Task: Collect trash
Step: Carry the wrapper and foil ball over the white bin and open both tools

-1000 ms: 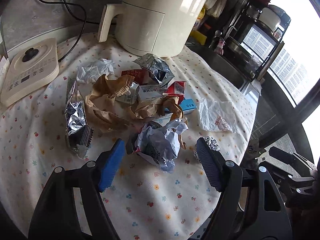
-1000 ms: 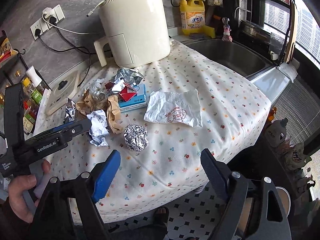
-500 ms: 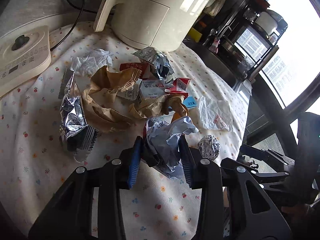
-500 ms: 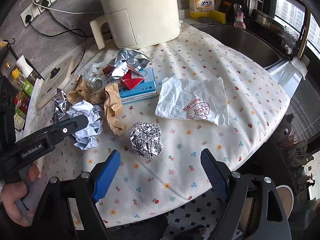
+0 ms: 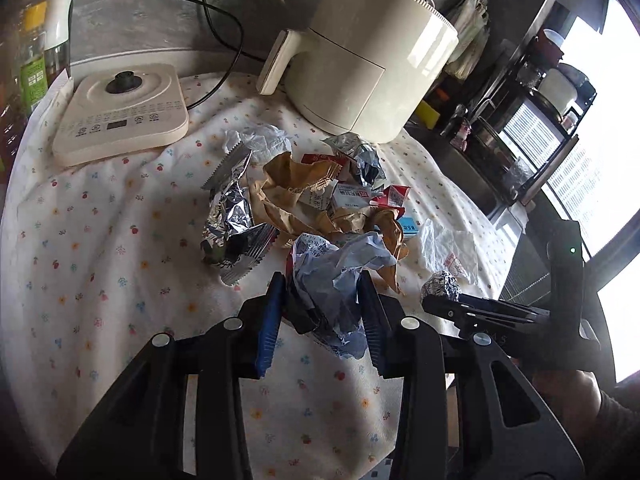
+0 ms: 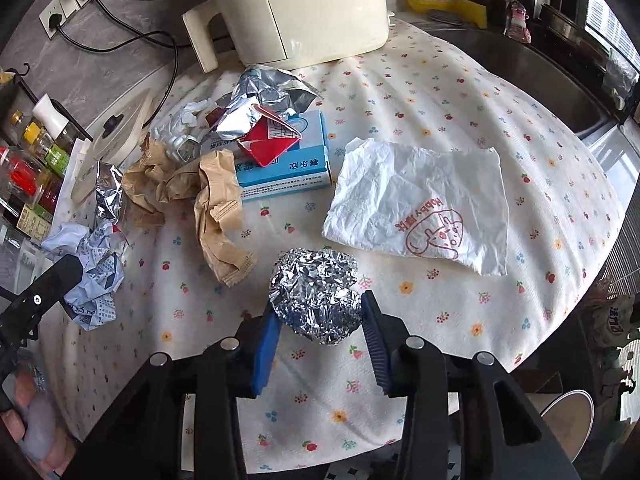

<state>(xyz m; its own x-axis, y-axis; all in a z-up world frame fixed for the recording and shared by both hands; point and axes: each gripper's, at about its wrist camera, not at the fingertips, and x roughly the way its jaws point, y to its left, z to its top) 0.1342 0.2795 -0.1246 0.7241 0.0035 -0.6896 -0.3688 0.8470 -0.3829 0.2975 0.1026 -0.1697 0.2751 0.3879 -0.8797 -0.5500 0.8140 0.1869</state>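
Trash lies on a flowered tablecloth. My left gripper is shut on a crumpled bluish-white printed paper, also seen in the right wrist view. My right gripper is shut on a crumpled foil ball, which also shows in the left wrist view. Behind lie brown paper, silver foil wrappers, a blue box, red cartons and a white printed wrapper.
A cream air fryer stands at the back. A cream base unit with a cord sits at the back left. Bottles stand at the left. A sink lies at the right, beyond the table's edge.
My right gripper moved forward and closed on the foil ball. My left gripper closed on the crumpled paper half a second ago and still holds it.
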